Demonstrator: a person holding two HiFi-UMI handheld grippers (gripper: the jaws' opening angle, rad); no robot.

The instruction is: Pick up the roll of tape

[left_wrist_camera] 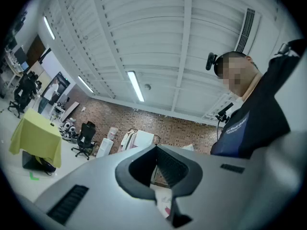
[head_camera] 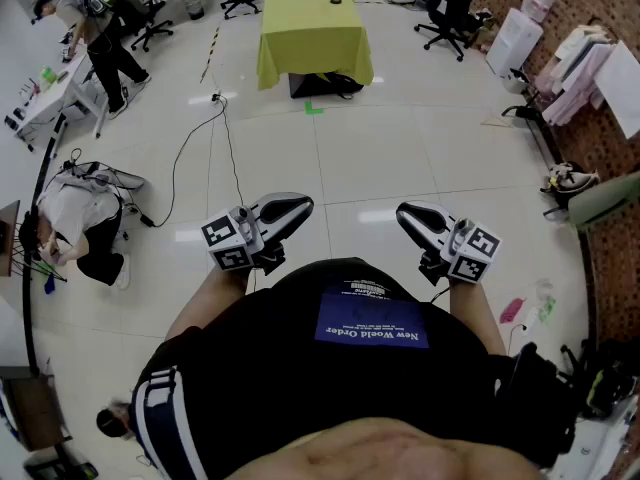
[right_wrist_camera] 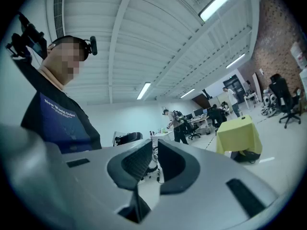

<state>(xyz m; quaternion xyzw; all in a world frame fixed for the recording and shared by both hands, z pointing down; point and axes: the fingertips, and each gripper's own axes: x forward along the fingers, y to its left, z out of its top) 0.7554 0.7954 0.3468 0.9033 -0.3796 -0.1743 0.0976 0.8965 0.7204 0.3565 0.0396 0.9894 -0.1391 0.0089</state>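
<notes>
No roll of tape can be made out for certain. A small dark thing (head_camera: pixel 336 0) lies on the far yellow-draped table (head_camera: pixel 312 28), too small to identify. A person holds both grippers in front of their dark shirt, well above the floor and far from that table. The left gripper (head_camera: pixel 300 206) is shut with nothing in it, its tips meeting in the left gripper view (left_wrist_camera: pixel 156 147). The right gripper (head_camera: pixel 408 213) is also empty, and only a thin slit shows between its jaws (right_wrist_camera: pixel 154 145). The yellow table appears in both gripper views (left_wrist_camera: pixel 36 138) (right_wrist_camera: pixel 238 135).
A person crouches on the floor at the left (head_camera: pixel 80 218), and another stands by desks at the top left (head_camera: pixel 100 38). A black cable (head_camera: pixel 200 138) trails over the pale tiles. Office chairs (head_camera: pixel 445 8) and white boards (head_camera: pixel 515 38) stand by the brick wall on the right.
</notes>
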